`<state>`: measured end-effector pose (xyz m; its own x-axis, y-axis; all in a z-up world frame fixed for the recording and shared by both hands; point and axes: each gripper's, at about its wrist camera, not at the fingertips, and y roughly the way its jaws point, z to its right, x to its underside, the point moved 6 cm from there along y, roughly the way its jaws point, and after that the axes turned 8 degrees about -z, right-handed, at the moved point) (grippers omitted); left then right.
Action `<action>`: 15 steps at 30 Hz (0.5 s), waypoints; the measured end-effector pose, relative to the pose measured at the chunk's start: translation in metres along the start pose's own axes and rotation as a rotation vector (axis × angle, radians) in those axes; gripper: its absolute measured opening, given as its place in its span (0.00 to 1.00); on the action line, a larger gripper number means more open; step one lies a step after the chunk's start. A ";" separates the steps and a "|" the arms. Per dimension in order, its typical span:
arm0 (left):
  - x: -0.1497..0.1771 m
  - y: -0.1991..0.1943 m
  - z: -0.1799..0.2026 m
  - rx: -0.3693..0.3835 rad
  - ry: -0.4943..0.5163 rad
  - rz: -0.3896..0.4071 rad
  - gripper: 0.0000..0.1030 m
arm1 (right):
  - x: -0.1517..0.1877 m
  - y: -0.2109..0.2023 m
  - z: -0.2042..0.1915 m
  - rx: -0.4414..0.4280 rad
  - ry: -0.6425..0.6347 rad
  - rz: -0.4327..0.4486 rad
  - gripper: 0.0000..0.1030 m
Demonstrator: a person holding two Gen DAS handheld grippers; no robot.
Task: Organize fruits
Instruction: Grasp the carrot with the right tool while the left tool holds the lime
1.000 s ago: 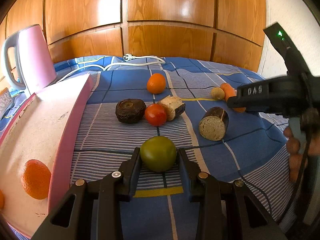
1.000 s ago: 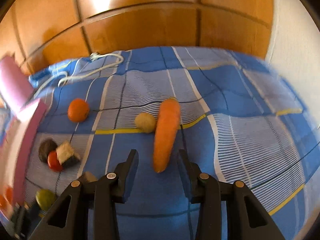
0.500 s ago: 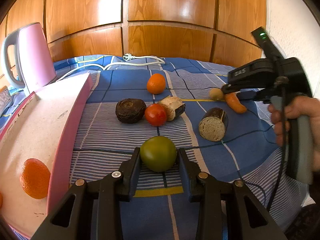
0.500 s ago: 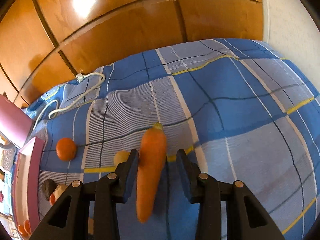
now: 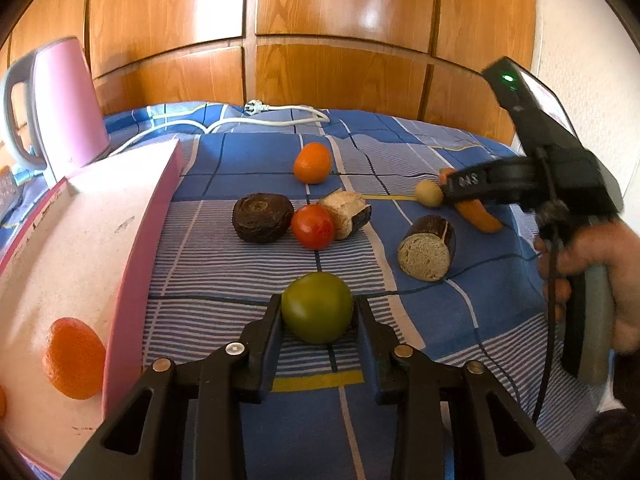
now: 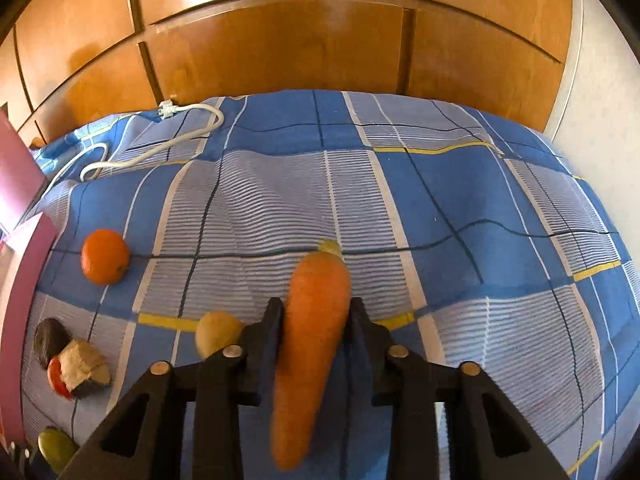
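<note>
My left gripper [image 5: 318, 316] is shut on a green tomato [image 5: 317, 307] just above the blue checked cloth. My right gripper [image 6: 316, 312] is shut on an orange carrot [image 6: 312, 344], whose tip hangs toward the camera; the right gripper also shows in the left wrist view [image 5: 448, 192] at the right. On the cloth lie an orange [image 5: 312, 163], a red tomato [image 5: 312, 227], a dark round fruit [image 5: 262, 218], two bread pieces [image 5: 427, 248] and a small yellowish ball [image 5: 428, 193]. A pink tray [image 5: 72, 264] at the left holds another orange [image 5: 74, 358].
A pink kettle [image 5: 60, 104] stands behind the tray at the far left. A white cable with a plug [image 5: 256, 114] lies along the back of the cloth. Wooden panels form the back wall. A white wall is at the right.
My right gripper has closed on the carrot and lifted its thick end off the cloth. My left gripper still holds the green tomato in about the same place.
</note>
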<state>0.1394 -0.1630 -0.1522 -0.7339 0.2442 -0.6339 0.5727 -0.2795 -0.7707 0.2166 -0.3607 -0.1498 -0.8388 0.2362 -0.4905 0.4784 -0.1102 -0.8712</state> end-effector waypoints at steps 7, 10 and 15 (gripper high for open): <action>0.006 -0.013 -0.005 0.008 -0.036 -0.039 0.32 | 0.040 -0.023 -0.006 -0.048 -0.006 -0.039 0.29; 0.011 -0.022 -0.008 0.007 -0.049 -0.051 0.32 | 0.055 -0.032 -0.011 -0.056 -0.014 -0.047 0.29; 0.015 -0.040 -0.011 0.000 -0.058 -0.034 0.33 | 0.076 -0.044 -0.018 -0.077 -0.004 -0.067 0.29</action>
<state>0.1096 -0.1379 -0.1315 -0.7729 0.1999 -0.6023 0.5468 -0.2720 -0.7919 0.1369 -0.3210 -0.1486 -0.8706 0.2365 -0.4314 0.4396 -0.0199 -0.8980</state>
